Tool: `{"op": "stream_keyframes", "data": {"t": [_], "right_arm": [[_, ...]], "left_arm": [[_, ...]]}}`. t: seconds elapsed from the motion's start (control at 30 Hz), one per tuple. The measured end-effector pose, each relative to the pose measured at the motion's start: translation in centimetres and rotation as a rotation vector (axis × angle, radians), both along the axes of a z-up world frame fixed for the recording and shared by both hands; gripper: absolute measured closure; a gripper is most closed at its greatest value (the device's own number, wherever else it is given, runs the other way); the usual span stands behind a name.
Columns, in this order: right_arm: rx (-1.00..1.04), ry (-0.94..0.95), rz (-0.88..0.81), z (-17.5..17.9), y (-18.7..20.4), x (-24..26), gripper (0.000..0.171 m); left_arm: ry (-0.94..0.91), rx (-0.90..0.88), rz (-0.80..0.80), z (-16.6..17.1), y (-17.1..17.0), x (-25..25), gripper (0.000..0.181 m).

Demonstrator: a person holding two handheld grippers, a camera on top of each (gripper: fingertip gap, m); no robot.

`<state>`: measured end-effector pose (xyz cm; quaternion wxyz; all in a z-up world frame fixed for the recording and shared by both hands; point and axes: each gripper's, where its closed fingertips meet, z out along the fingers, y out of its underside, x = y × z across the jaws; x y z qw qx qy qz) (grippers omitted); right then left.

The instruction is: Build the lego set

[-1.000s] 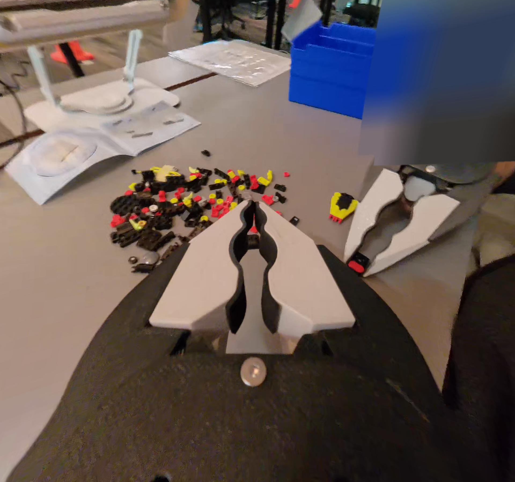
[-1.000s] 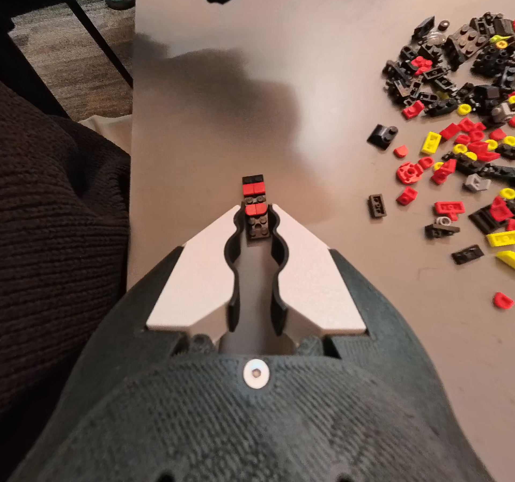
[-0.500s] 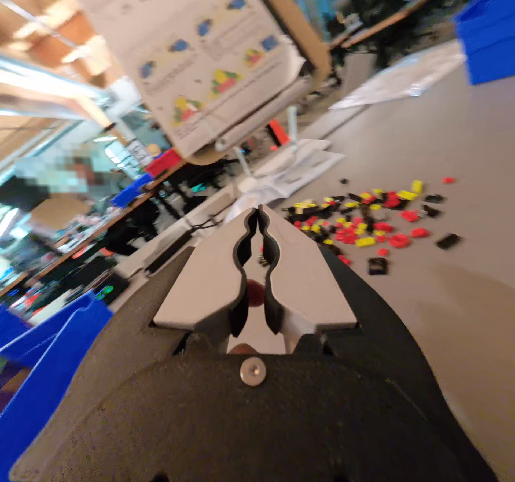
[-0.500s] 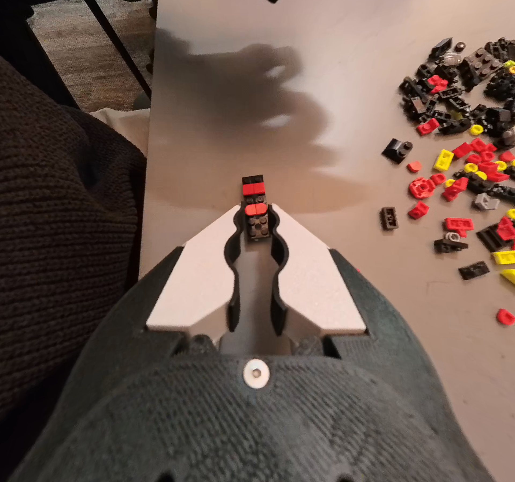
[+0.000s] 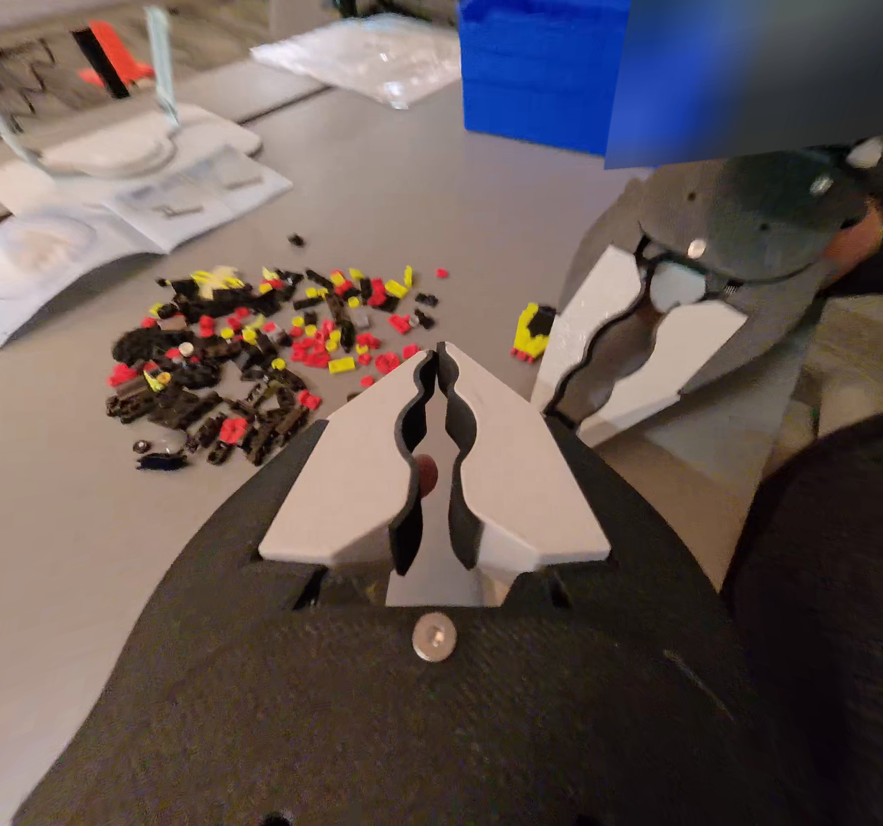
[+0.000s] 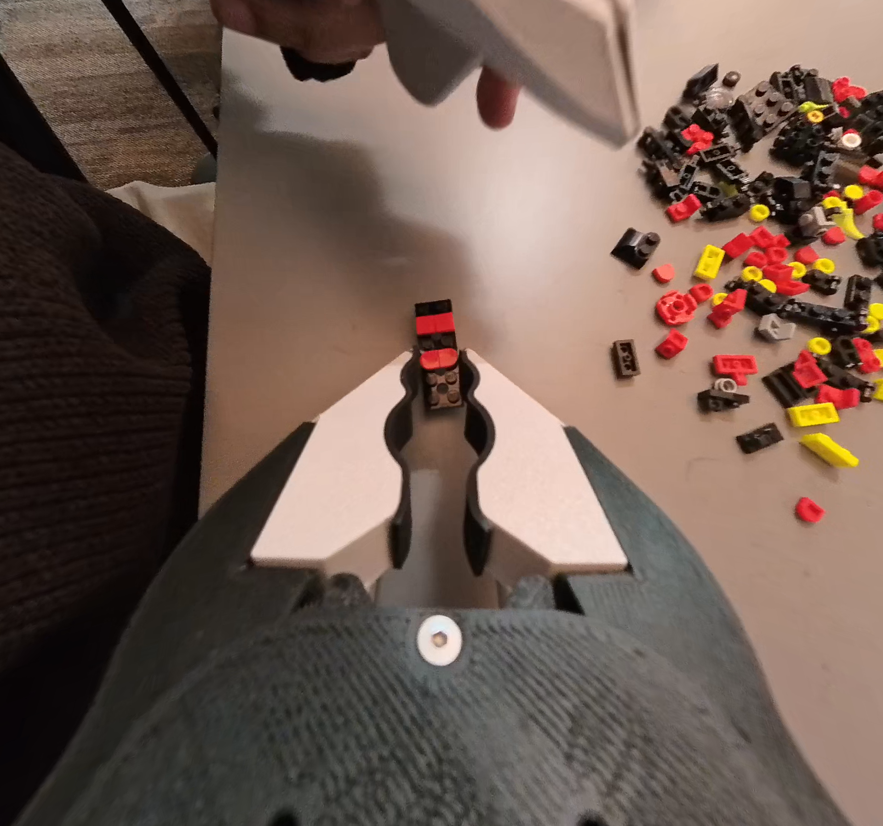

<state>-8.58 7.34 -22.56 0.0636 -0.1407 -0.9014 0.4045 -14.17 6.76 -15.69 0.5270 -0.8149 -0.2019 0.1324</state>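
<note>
Black-and-red brick strip (image 6: 437, 359) pinched in right gripper (image 6: 438, 353); left gripper (image 5: 437, 355) jaws pressed together; loose bricks (image 6: 783, 249) at 2 o'clock

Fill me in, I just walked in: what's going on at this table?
A person is building a lego set with two handheld grippers. The right gripper is shut on a small black-and-red assembly above the grey table. The left gripper is closed, apparently empty, near the loose brick pile. A yellow-and-black piece lies apart.
</note>
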Motion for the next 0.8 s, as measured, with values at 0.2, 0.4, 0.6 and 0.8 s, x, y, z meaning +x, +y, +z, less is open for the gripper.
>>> {"op": "stream_keyframes", "data": {"t": [0.2,0.4,0.6,0.8], "right_arm": [[0.004,0.012,-0.020,-0.1,0.3,-0.5,0.157],[-0.002,-0.013,-0.007,-0.3,0.0,-0.2,0.157],[-0.002,-0.015,0.010,-0.5,-0.2,0.0,0.157],[-0.008,-0.023,0.014,-0.5,-0.3,0.0,0.157]], "left_arm": [[0.014,-0.227,-0.147,-4.0,0.5,2.5,0.181],[-0.189,-0.234,-0.222,-5.3,0.8,4.6,0.181],[-0.277,-0.316,-0.229,-7.0,0.7,5.5,0.181],[-0.364,-0.324,-0.214,-7.2,0.9,6.2,0.181]]}}
